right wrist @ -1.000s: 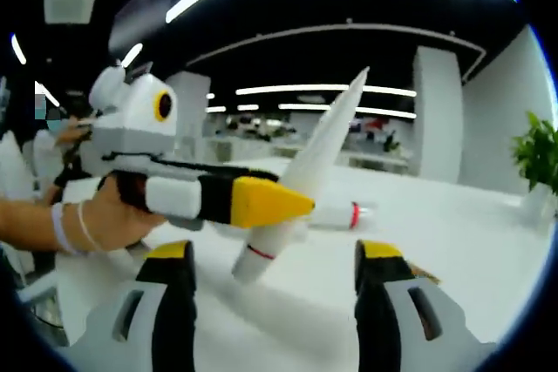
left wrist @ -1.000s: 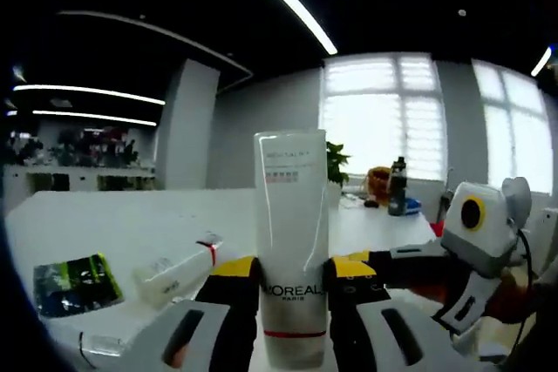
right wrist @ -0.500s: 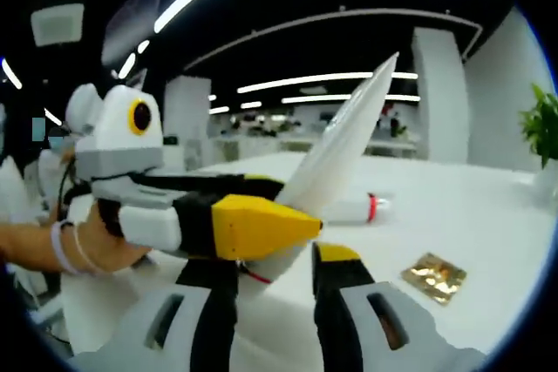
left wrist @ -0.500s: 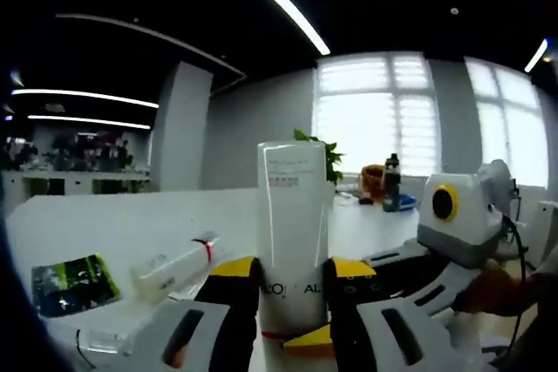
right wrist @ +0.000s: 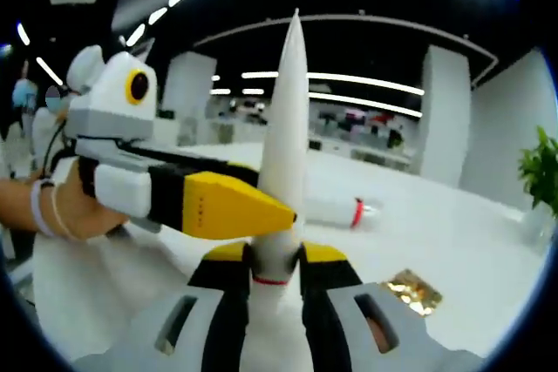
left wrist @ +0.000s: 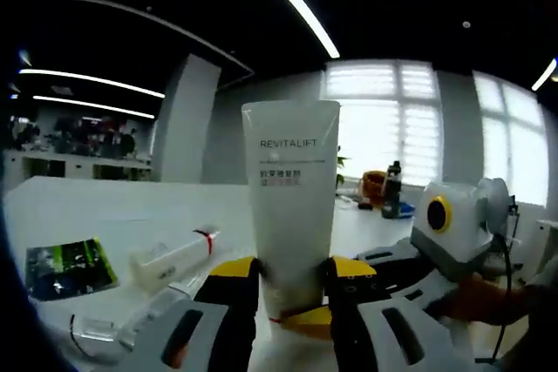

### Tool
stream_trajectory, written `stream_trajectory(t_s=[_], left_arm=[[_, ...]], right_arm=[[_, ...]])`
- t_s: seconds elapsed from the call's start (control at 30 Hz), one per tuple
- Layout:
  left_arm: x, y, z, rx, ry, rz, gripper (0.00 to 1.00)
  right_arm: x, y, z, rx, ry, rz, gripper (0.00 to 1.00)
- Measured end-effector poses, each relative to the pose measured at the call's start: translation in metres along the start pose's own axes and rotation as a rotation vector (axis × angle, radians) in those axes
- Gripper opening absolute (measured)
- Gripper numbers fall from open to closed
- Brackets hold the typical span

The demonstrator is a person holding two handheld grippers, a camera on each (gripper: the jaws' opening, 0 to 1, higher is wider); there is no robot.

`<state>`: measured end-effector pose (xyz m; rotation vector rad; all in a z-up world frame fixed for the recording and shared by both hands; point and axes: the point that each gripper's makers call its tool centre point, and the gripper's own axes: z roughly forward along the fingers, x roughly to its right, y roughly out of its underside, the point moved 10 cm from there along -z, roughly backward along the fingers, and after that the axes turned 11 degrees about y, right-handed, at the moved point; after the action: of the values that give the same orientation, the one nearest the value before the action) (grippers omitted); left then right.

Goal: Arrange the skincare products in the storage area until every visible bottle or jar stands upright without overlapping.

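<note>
Standing upright between both sets of jaws, the white tube (left wrist: 290,206) marked REVITALIFT rises crimped end up in the left gripper view, broad face toward the camera. The left gripper (left wrist: 290,280) has its yellow-tipped jaws pressed against the tube's lower part from either side, gripping it just above the thin red band near the cap. From the right of that view the right gripper (left wrist: 384,280) reaches in, its yellow tip lying across the base of the tube.

In the right gripper view the same tube (right wrist: 283,163) shows edge on, as a thin white blade tapering to a point at the top. The right gripper (right wrist: 276,263) has its jaws drawn narrow and closed on the tube's foot, at the red band. The left gripper (right wrist: 253,208) comes in from the left of that view, held by a person's hand (right wrist: 61,211) (two pale bands circle the wrist), its yellow jaw lying flat against the tube.

On the white table (left wrist: 105,215) a second white tube (left wrist: 173,256) with a red band lies on its side, left of the held tube. A dark green packet (left wrist: 59,266) lies flat farther left. A small gold sachet (right wrist: 410,291) lies flat on the table near the right gripper.
</note>
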<state>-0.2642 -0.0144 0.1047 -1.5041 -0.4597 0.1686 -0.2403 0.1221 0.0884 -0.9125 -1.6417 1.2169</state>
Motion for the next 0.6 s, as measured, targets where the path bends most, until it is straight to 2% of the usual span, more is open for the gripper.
stream_trajectory(t_s=[0.2,0.4,0.5,0.6], left_arm=[[0.008,0.004,0.004,0.002,0.007,0.099,0.31],[0.007,0.004,0.001,0.018,0.006,0.107,0.31],[0.007,-0.003,-0.005,0.109,0.009,0.108,0.32],[0.003,-0.009,-0.015,0.175,-0.047,0.105,0.29]], right_arm=[[0.009,0.005,0.000,-0.021,-0.046,0.075,0.20],[0.011,0.005,0.001,-0.022,-0.065,0.073,0.20],[0.012,0.004,0.003,-0.030,-0.069,0.062,0.20],[0.017,0.004,0.006,-0.065,-0.071,0.074,0.20]])
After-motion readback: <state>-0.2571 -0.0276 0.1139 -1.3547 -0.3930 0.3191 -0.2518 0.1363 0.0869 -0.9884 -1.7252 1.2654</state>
